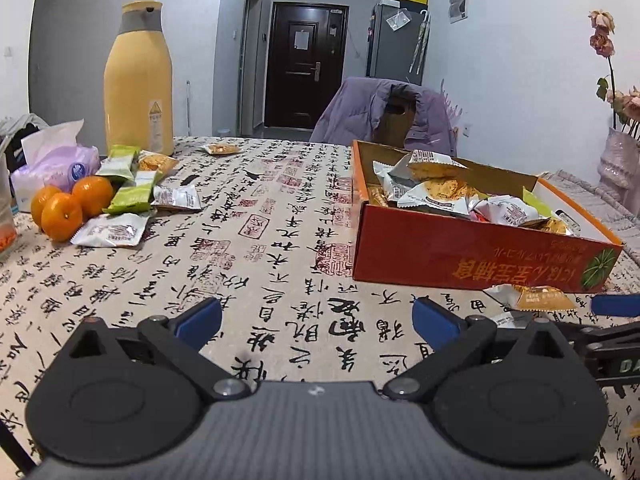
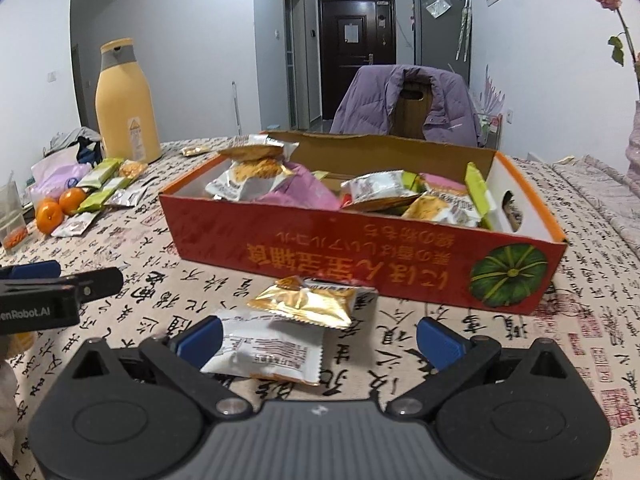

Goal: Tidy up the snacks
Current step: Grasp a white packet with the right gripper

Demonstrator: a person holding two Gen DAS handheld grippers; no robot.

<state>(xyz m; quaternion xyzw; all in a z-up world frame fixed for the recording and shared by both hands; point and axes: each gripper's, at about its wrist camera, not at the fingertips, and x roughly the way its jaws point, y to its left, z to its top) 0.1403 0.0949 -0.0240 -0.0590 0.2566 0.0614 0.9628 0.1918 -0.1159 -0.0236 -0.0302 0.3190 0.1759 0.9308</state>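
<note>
Right gripper (image 2: 318,338) hung low over the calligraphy-print tablecloth (image 2: 460,344), jaws spread wide around a white foil snack packet (image 2: 268,350) with a gold foil packet (image 2: 306,300) overlapping its far edge, both lying just before the red cardboard box (image 2: 360,252) of wrapped snacks. Left gripper (image 1: 318,320) was also wide, nothing between its fingers. More packets (image 1: 132,188) lay beside three mandarins (image 1: 70,204), near the tall yellow flask (image 1: 138,76).

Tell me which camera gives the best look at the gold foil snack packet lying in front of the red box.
The right wrist view: the gold foil snack packet lies whole and close, between the open right gripper and the red cardboard box. The left wrist view catches it only small, near the right edge.
</note>
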